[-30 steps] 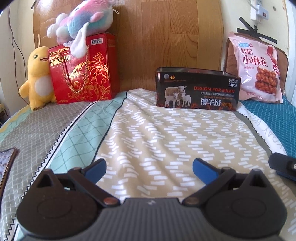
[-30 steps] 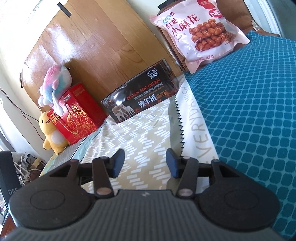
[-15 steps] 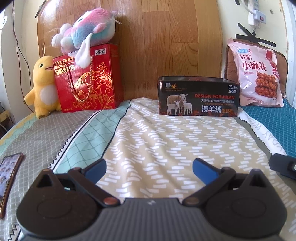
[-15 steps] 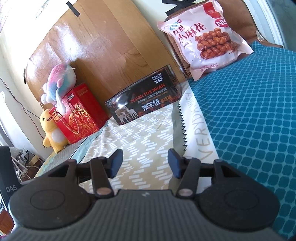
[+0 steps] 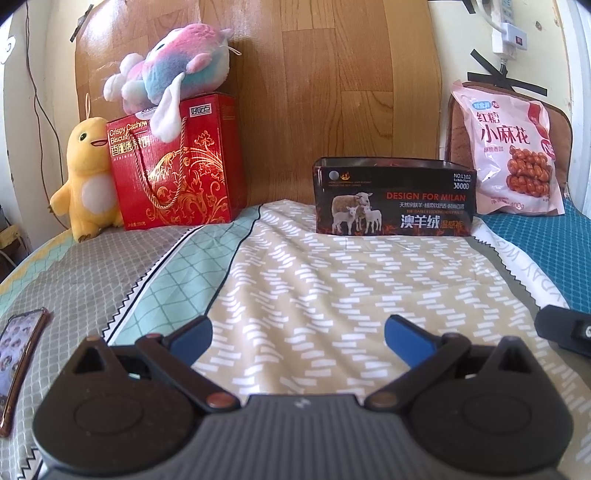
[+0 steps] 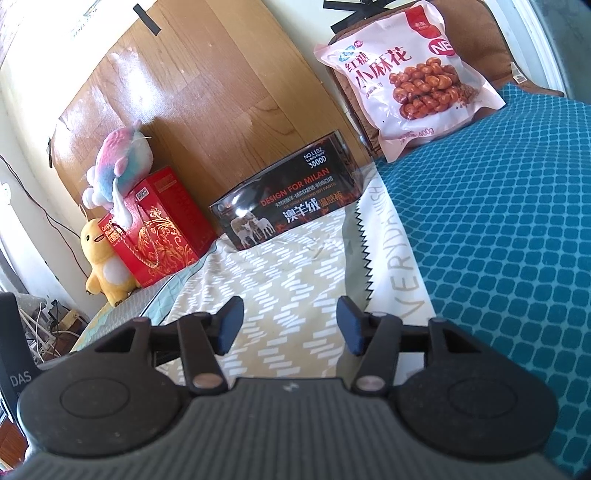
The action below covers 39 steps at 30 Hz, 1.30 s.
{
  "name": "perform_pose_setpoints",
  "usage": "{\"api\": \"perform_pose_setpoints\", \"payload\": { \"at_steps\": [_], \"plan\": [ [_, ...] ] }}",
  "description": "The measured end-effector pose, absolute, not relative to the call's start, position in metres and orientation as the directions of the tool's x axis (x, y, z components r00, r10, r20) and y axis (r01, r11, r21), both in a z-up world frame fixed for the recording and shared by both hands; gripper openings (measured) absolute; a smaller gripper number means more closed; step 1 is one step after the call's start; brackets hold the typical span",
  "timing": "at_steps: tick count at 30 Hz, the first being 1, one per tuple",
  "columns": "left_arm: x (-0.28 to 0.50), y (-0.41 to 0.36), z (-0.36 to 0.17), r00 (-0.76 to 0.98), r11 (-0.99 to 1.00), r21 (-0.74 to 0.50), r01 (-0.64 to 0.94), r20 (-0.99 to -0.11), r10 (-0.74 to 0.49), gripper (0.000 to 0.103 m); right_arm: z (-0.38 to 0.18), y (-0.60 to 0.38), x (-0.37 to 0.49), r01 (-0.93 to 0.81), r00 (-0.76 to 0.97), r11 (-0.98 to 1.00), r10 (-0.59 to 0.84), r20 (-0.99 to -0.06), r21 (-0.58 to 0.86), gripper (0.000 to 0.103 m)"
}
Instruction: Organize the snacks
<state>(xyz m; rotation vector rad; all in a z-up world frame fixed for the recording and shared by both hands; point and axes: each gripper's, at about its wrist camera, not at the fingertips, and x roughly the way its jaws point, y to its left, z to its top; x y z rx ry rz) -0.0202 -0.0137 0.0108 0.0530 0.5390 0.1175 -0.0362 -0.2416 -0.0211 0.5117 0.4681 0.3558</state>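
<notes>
L claw (image 5: 298, 334) sits low over the bed (image 5: 332, 288), tipped slightly down, blue pads spread wide w/ nothing between. R claw (image 6: 290, 325) also low over the bed, rolled a bit so the scene looks tilted; its jaws have just been opening, now spread about halfway, nothing between them. Part of the R claw shows at the right edge of the left wrist view, just beside the L one. A phone (image 5: 18, 354) lies flat on the quilt at L's left. Further off, against the wooden headboard (image 5: 332, 92): black tin box (image 5: 393, 197), open top, upright near mid bed. Left of it, well apart, red biscuit box (image 5: 173, 166) w/ a pastel plush (image 5: 173, 77) on top, yellow duck plush (image 5: 86, 173) touching its left side. Far right, pink snack bag (image 5: 511, 151) leans on a brown cushion (image 6: 476, 33), base on the teal sheet, near the tin.
</notes>
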Motion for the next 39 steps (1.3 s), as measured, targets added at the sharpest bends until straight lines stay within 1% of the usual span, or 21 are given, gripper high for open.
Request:
{"api": "perform_pose_setpoints", "payload": {
  "at_steps": [20, 32, 35, 39],
  "plan": [
    [-0.0220, -0.0127, 0.0112, 0.855, 0.992, 0.074, -0.104, -0.503, 0.127, 0.103, -0.0204, -0.2408, -0.0362, -0.203, 0.838, 0.823, 0.426, -0.340, 0.531, 0.060],
    [-0.0187, -0.0117, 0.0100, 0.842, 0.989, 0.087, -0.122, -0.519, 0.149, 0.103, -0.0208, -0.2389, -0.0354, -0.201, 0.841, 0.833, 0.417, -0.346, 0.515, 0.061],
    [-0.0208, -0.0110, 0.0108, 0.846, 0.985, 0.094, -0.143, -0.505, 0.171, 0.103, -0.0208, -0.2380, -0.0364, -0.200, 0.842, 0.836, 0.413, -0.346, 0.511, 0.061],
    [-0.0258, -0.0128, 0.0130, 0.858, 0.975, 0.123, -0.186, -0.463, 0.222, 0.103, -0.0209, -0.2384, -0.0364, -0.201, 0.842, 0.837, 0.413, -0.346, 0.509, 0.062]
  ]
}}
